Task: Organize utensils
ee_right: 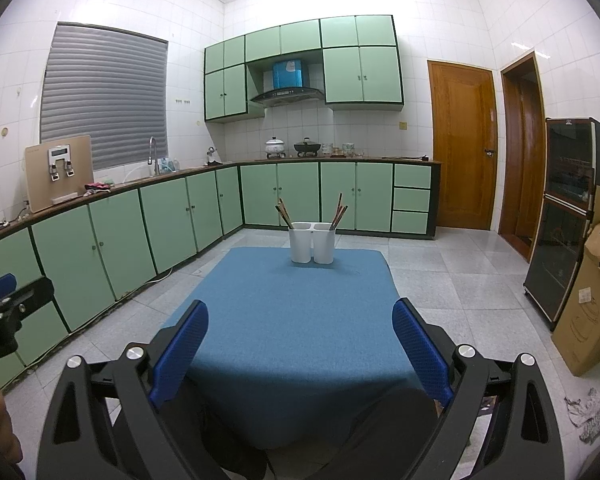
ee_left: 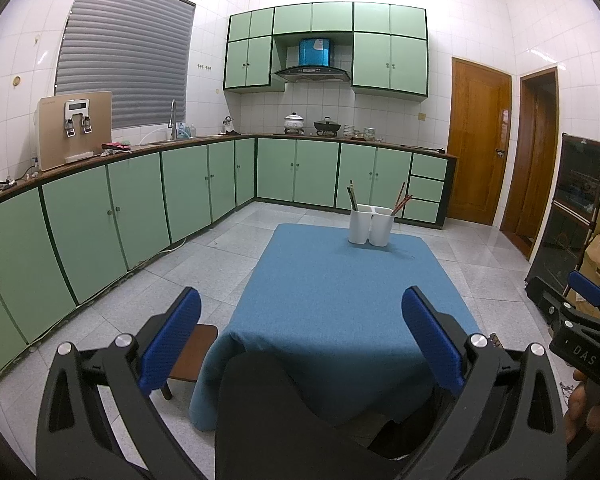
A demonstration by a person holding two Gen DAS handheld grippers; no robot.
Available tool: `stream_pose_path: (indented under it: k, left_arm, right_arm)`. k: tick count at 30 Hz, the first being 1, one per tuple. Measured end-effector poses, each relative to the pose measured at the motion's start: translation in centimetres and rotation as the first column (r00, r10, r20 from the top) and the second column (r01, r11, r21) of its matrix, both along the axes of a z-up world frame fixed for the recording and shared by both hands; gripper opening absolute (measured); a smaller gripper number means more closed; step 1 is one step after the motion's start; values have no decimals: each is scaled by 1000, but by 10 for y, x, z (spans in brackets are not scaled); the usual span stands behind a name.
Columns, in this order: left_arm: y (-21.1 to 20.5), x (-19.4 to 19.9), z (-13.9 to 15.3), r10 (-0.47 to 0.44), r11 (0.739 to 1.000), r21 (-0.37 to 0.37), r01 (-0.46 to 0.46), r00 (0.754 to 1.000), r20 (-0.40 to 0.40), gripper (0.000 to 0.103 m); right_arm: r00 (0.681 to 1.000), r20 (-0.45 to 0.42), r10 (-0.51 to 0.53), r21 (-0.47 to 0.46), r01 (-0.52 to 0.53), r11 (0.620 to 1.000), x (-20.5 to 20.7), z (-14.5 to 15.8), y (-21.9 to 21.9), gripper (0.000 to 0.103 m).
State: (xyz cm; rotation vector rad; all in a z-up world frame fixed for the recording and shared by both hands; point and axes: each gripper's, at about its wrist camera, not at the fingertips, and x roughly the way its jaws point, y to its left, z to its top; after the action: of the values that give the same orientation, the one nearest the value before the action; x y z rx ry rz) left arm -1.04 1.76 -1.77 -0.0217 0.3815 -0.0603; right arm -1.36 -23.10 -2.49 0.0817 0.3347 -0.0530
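Chopsticks (ee_right: 338, 212) stand sorted in both cups (ee_right: 312, 242), frame centre; both grippers (ee_left: 300, 340) (ee_right: 300, 352) agape, empty, well back: start or finish.

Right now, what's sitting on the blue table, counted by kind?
White holder compartments: 2, joined side by side
Groups of chopsticks: 2, one in the left compartment, one in the right; single sticks too small to count
Total: 4
Neither hand-held gripper holds anything.

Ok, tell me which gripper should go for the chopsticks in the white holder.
Right, marginally. Both the right gripper and left gripper are open, empty and back from the white holder, but the right lines up nearly straight with it. The holder sits right of the left's line.
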Motion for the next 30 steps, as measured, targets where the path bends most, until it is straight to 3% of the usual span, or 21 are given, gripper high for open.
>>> stream_pose_path:
  k: [30]
  left_arm:
    - [-3,0,-1,0,1000,-2,0,1000,-1,97]
  right_arm:
    - [1000,2,0,0,0,1000,0,-1,-2,91]
